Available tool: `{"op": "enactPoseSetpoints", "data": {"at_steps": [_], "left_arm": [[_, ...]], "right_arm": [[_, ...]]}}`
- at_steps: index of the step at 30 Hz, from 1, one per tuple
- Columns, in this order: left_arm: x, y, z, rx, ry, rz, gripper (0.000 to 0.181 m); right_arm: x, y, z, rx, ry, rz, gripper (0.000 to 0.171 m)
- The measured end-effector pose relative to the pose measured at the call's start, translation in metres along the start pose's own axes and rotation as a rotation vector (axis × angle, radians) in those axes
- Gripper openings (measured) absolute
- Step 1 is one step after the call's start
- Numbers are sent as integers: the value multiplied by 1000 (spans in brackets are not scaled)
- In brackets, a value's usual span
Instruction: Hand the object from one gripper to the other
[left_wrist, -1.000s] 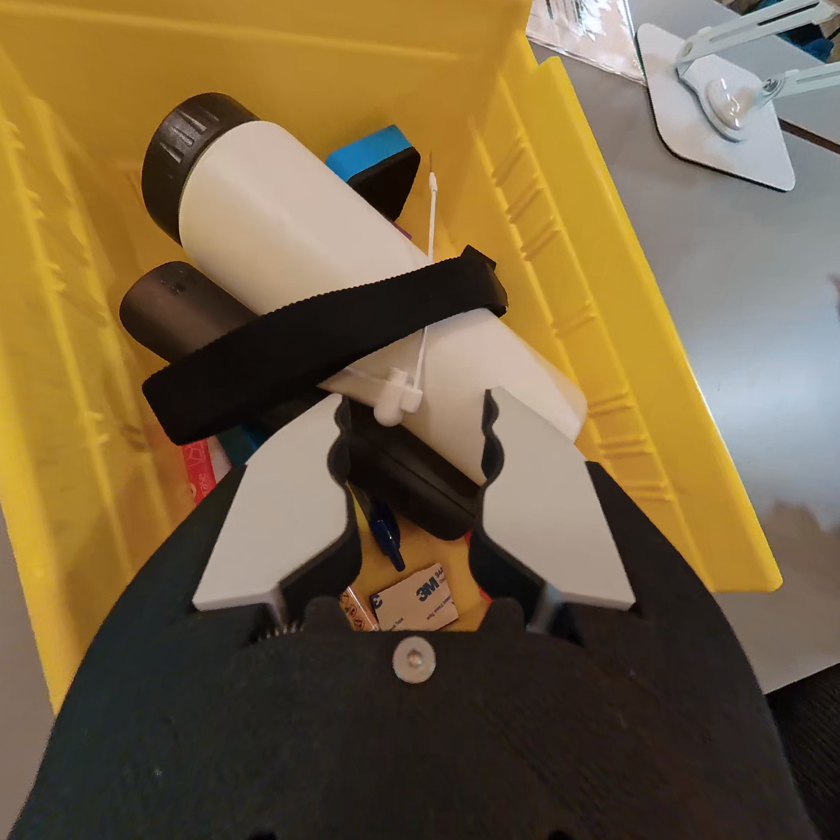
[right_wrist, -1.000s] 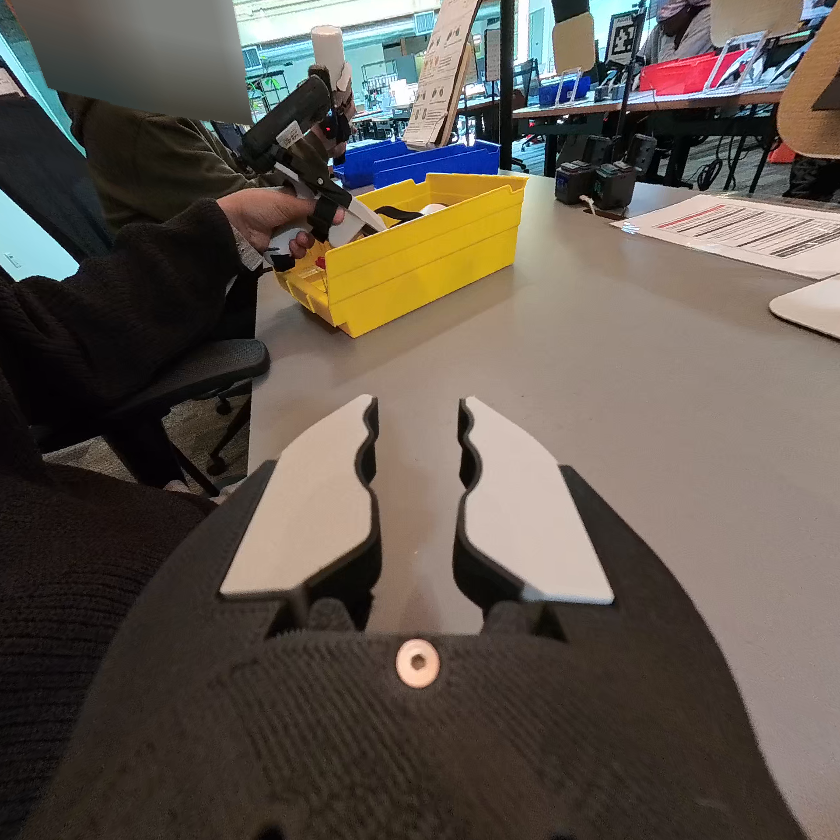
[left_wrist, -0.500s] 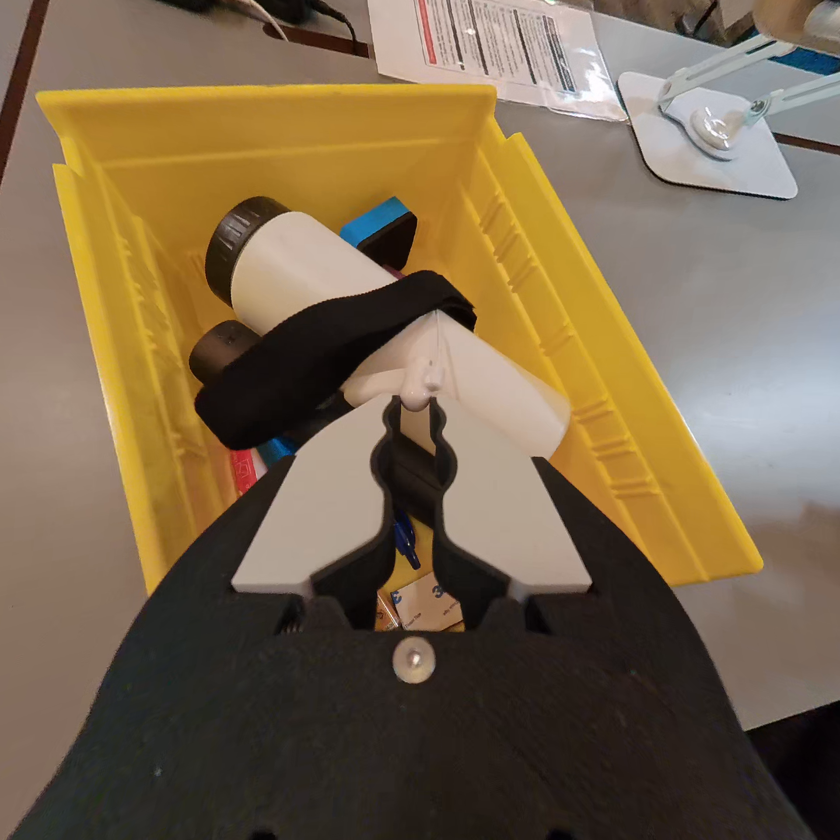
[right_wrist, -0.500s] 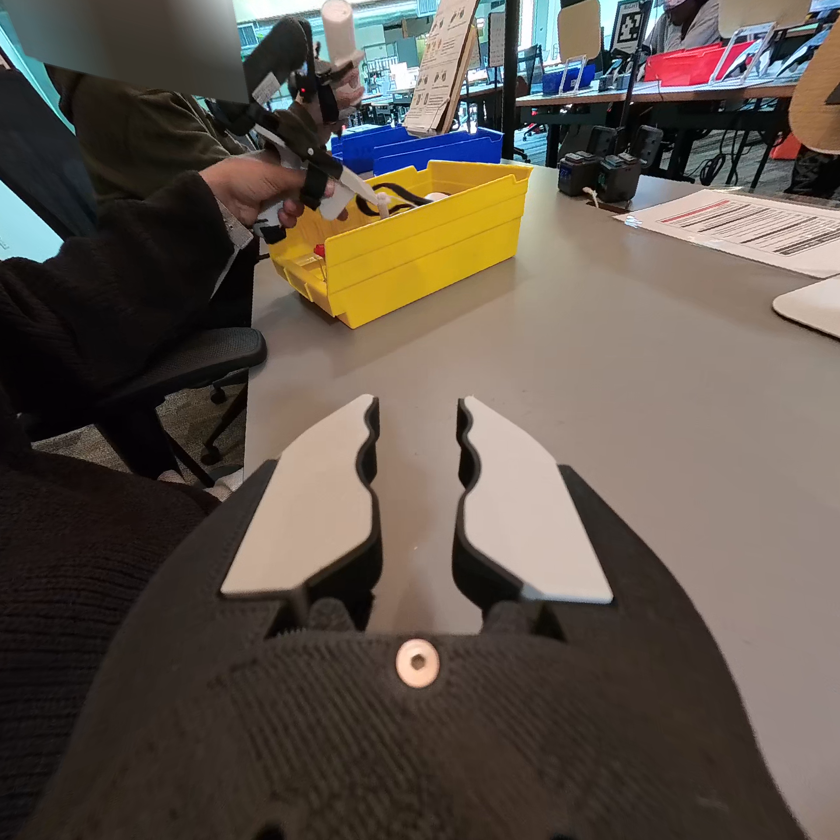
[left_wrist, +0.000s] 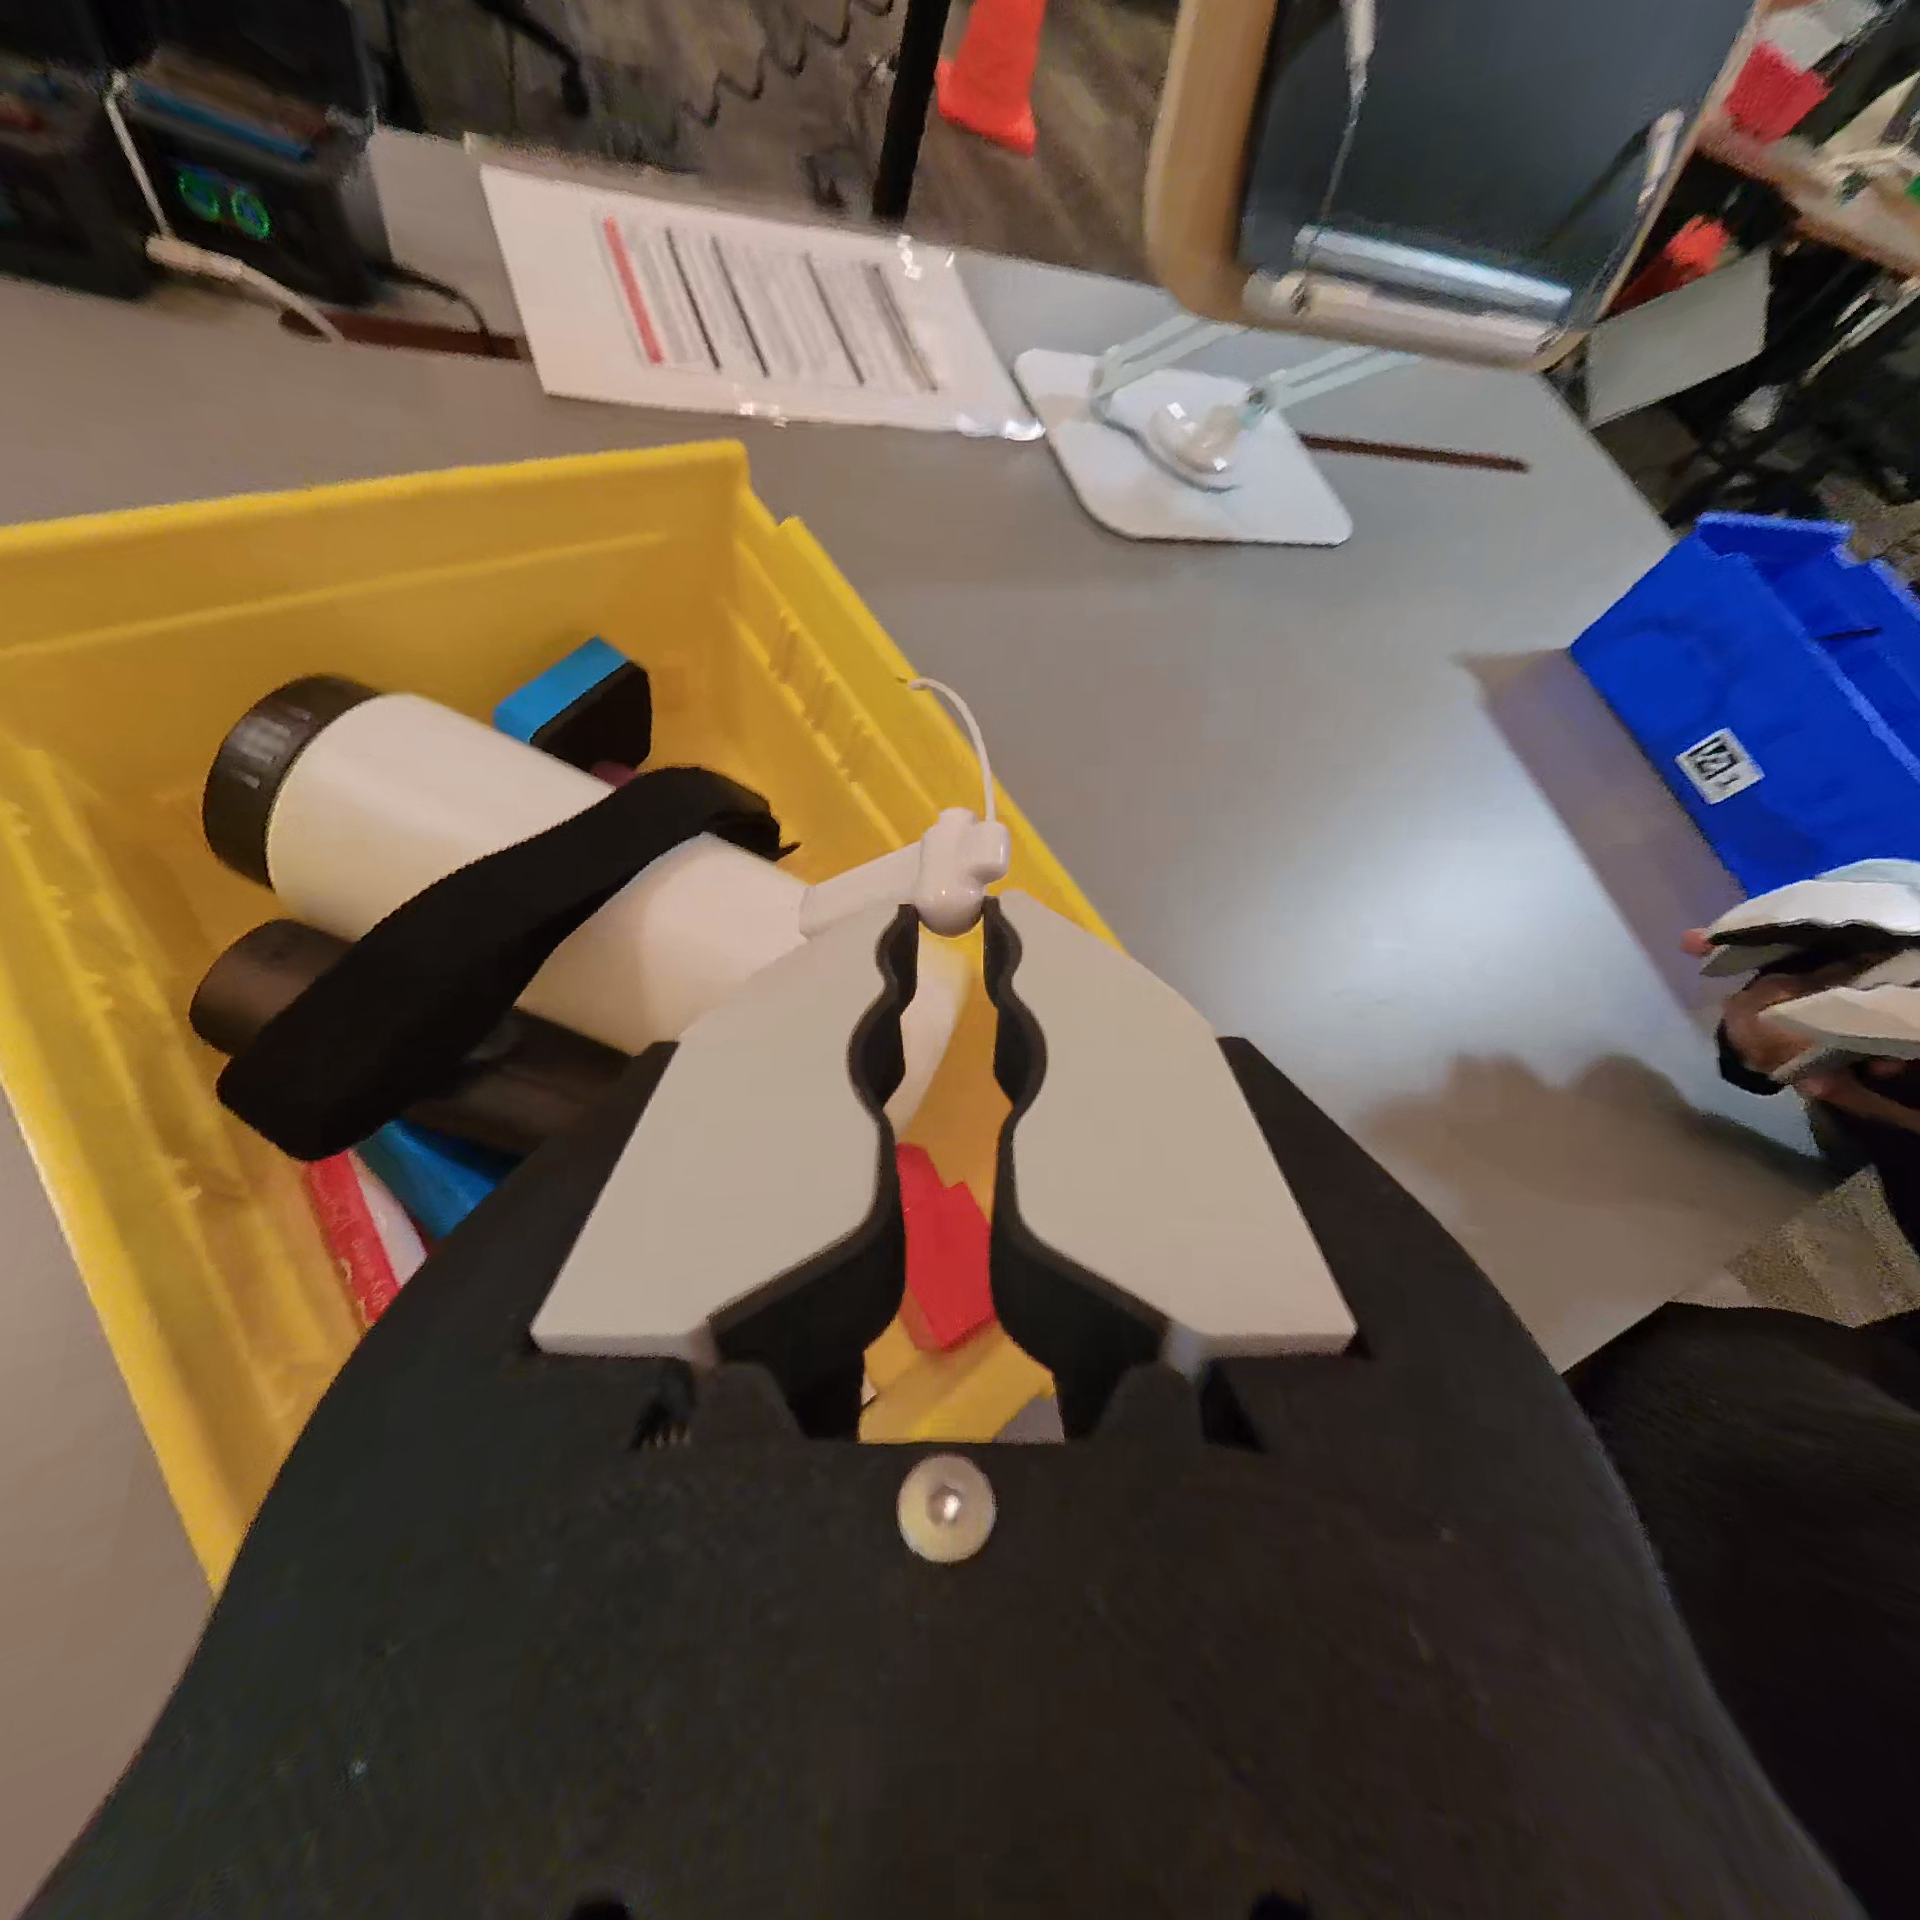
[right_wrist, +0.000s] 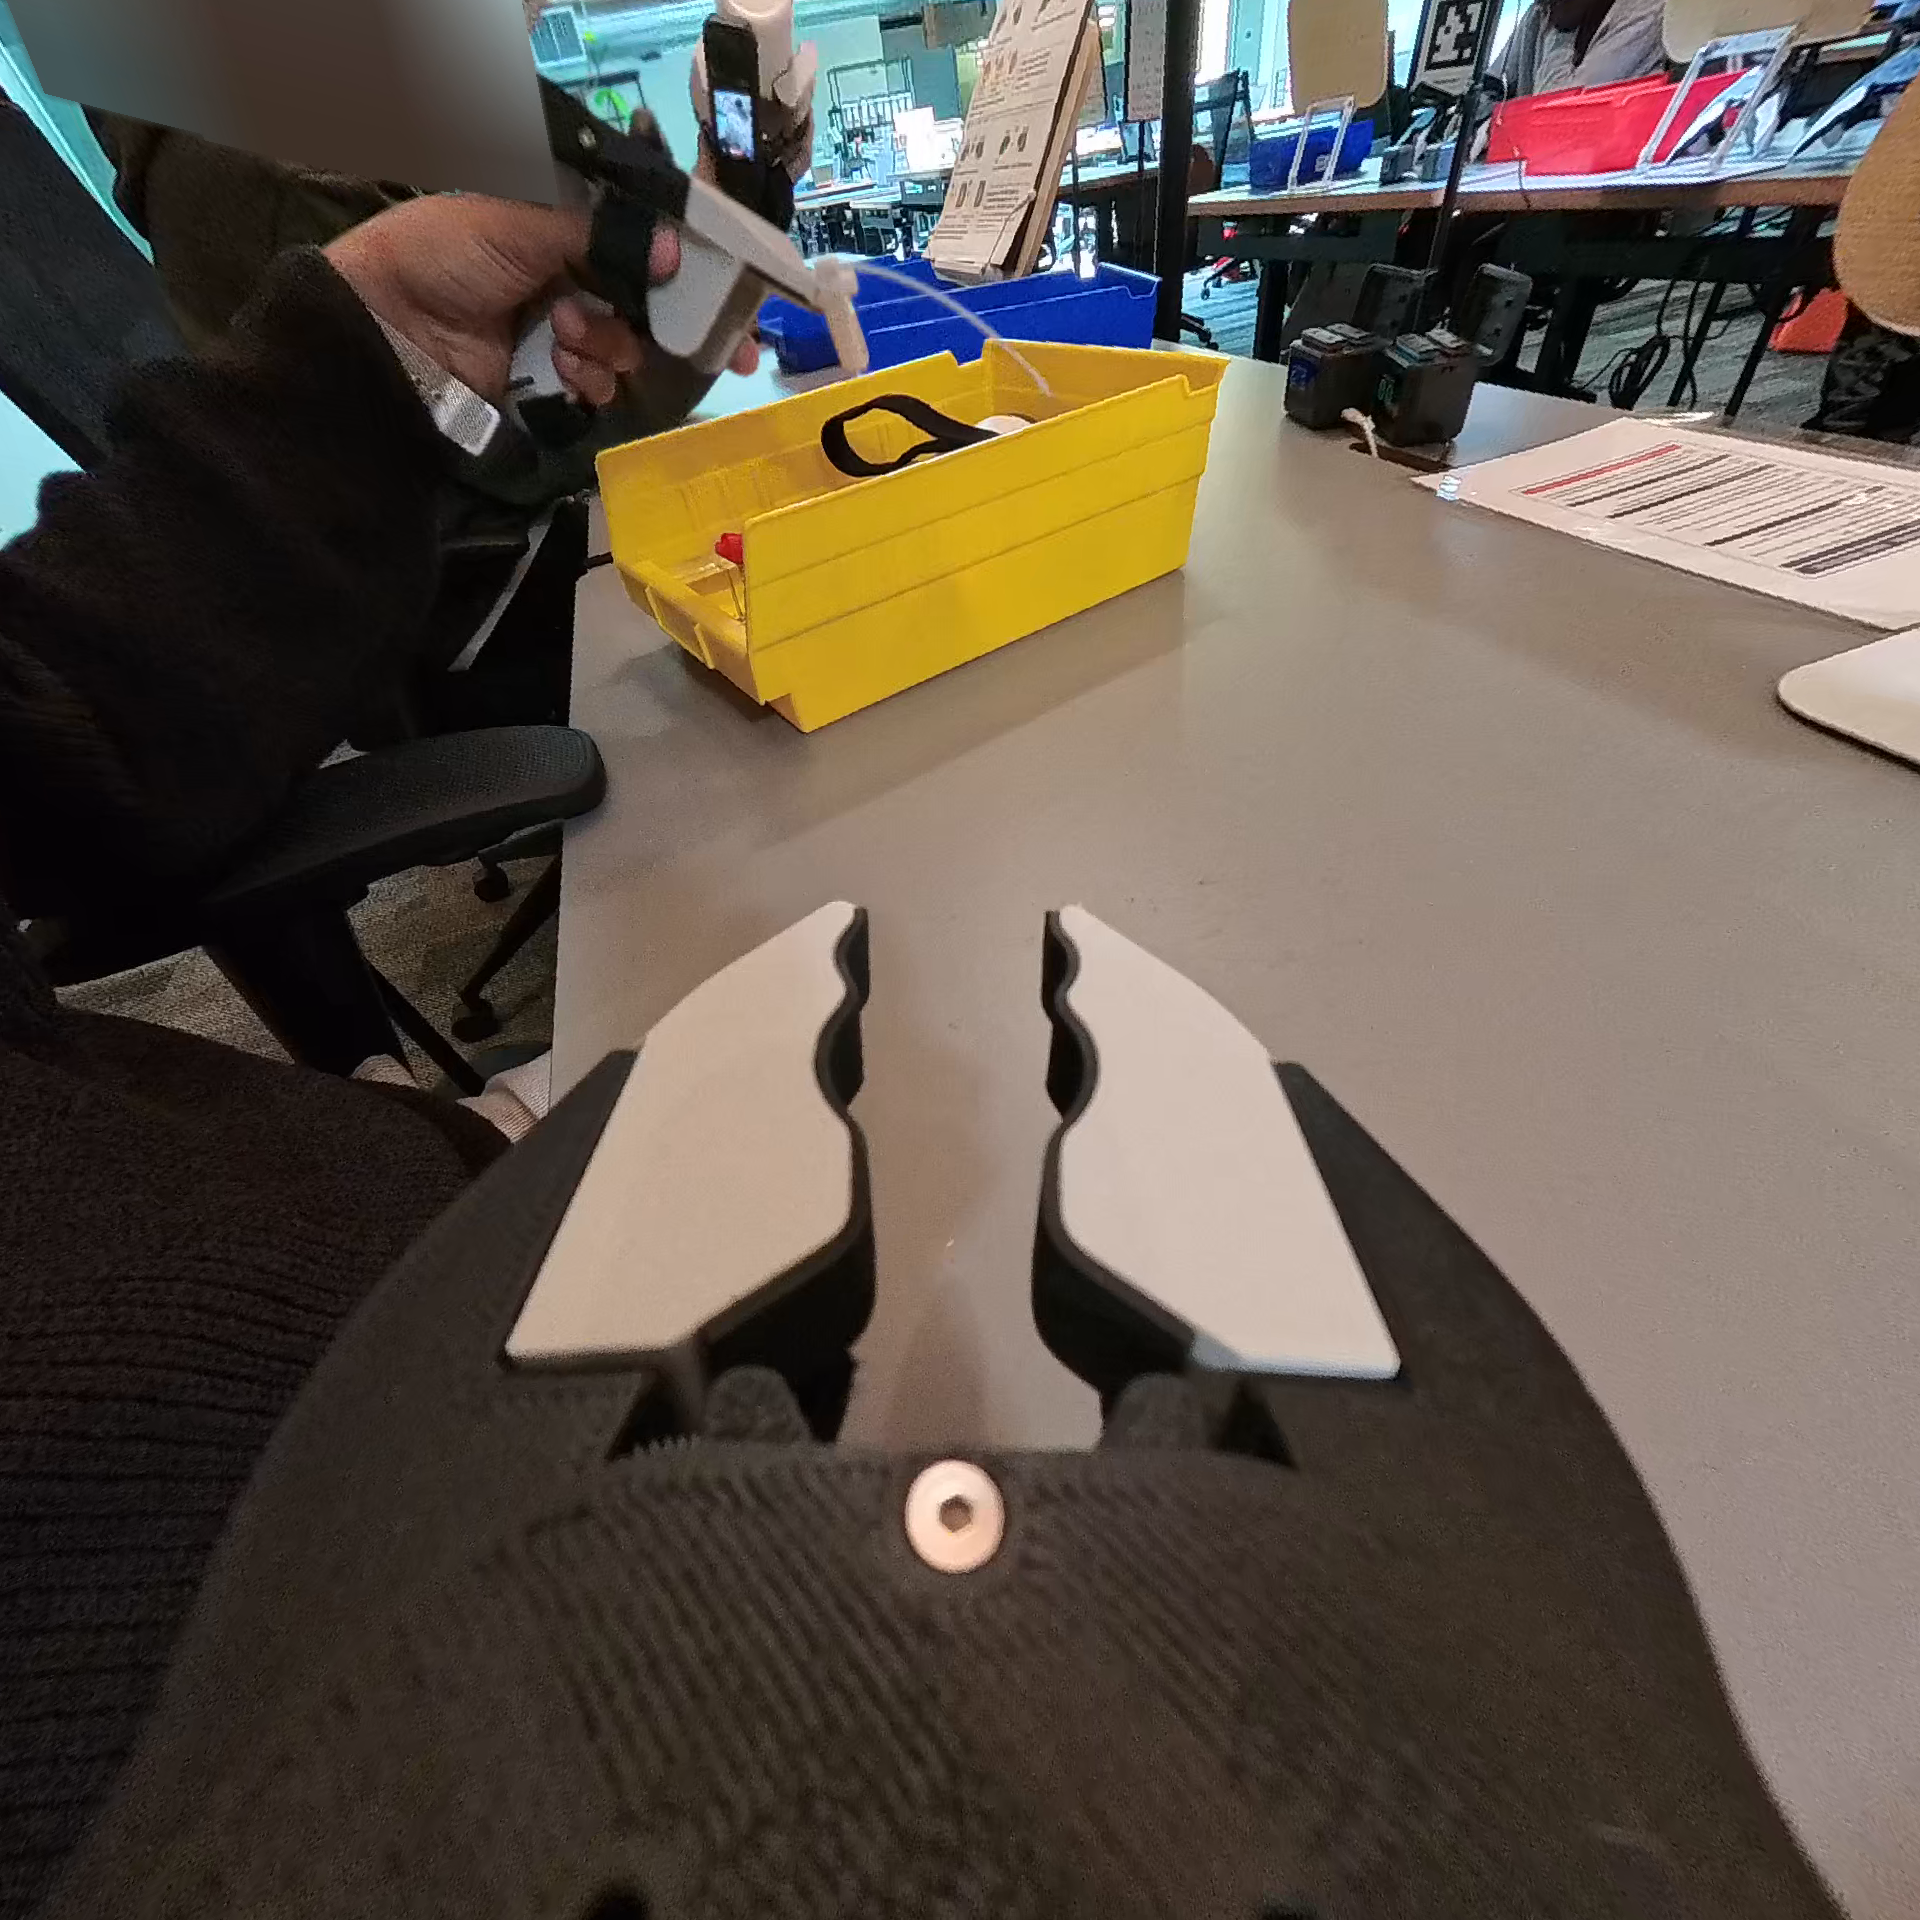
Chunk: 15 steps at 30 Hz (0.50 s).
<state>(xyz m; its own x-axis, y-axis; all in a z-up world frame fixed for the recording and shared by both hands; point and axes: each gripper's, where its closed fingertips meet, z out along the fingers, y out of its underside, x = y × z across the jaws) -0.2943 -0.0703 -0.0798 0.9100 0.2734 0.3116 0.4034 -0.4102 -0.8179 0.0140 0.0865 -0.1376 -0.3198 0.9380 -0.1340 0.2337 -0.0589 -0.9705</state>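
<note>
Right at the tips of the left hand-held gripper (left_wrist: 948, 920) sits a white zip tie (left_wrist: 956, 854), its locking head pinched between the nearly closed fingers and its thin tail curling up and away. From the left wrist view the tie hangs above the near right wall of a yellow bin (left_wrist: 436, 540), clear of the white bottle with a black cap (left_wrist: 436, 821), the black strap (left_wrist: 457, 956) draped over it and the blue and red items beneath. A laminated sheet (left_wrist: 748, 301) and a white stand base (left_wrist: 1195, 468) lie farther back on the grey worktop (left_wrist: 1299, 748), with a blue bin (left_wrist: 1787, 707) to the right.

Only the right wrist view shows the person's hand (right_wrist: 488, 291) gripping the left tool, holding the zip tie (right_wrist: 847, 312) in the air above the bin's (right_wrist: 935, 582) far corner. It also shows the right hand-held gripper (right_wrist: 951, 925) low over bare worktop (right_wrist: 1351, 831), well apart from the tie, its fingers parted with nothing between them.
</note>
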Motion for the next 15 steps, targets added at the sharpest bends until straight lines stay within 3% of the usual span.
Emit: {"op": "enactPoseSetpoints", "data": {"at_steps": [7,11,15], "left_arm": [[29,-44,-33,258,149,-55,13],[51,-64,-50,396,331,-121,13],[77,-70,-51,432,518,-174,13]], "right_arm": [[-1,0,0,1,-1,-1,32],[-1,0,0,-2,-1,-5,32],[-1,0,1,0,5,-11,32]]}}
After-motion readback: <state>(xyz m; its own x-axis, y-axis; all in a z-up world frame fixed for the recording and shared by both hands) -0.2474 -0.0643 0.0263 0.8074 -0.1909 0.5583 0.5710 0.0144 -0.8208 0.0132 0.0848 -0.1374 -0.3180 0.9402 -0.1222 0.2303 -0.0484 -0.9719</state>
